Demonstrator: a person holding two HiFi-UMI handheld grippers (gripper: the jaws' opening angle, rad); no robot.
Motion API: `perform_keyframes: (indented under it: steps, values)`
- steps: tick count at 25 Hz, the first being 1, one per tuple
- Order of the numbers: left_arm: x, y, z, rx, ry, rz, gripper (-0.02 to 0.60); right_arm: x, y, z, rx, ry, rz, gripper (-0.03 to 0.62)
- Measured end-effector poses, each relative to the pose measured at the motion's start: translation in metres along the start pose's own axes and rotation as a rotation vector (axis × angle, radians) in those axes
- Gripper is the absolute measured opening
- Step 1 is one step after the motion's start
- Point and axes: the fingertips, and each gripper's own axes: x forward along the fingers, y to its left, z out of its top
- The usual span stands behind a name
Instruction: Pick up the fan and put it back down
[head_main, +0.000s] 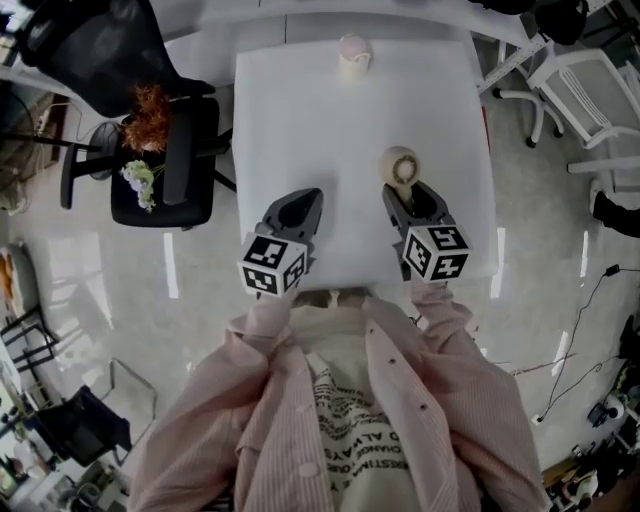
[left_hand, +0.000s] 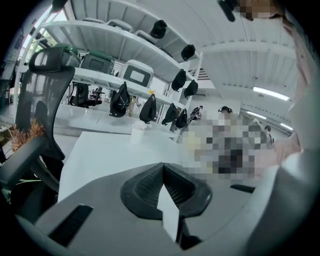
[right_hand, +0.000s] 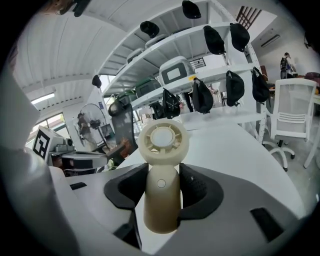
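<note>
Pink striped shirt sleeves (head_main: 290, 400) lead out to both tools over the flat white table (head_main: 300, 110). The right gripper (head_main: 408, 198) has its ribbed black pads pressed against both sides of the small cream plastic hand fan (right_hand: 162, 175), on its smooth tapered handle below the round slotted head. The pick-up looks under way, though none of the views shows whether the base has left the table; setting it back down remains. The left gripper (head_main: 300, 198) is empty, its jaws together. A small pale container (head_main: 354, 56) stands well away at the far edge.
</note>
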Motion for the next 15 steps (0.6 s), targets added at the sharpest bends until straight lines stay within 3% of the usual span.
perform_keyframes:
  steps: [15]
  values:
    - [0.016, 0.012, -0.073, -0.07, 0.161, 0.02, 0.002, 0.033, -0.01, -0.085, 0.009, 0.211, -0.041, 0.184]
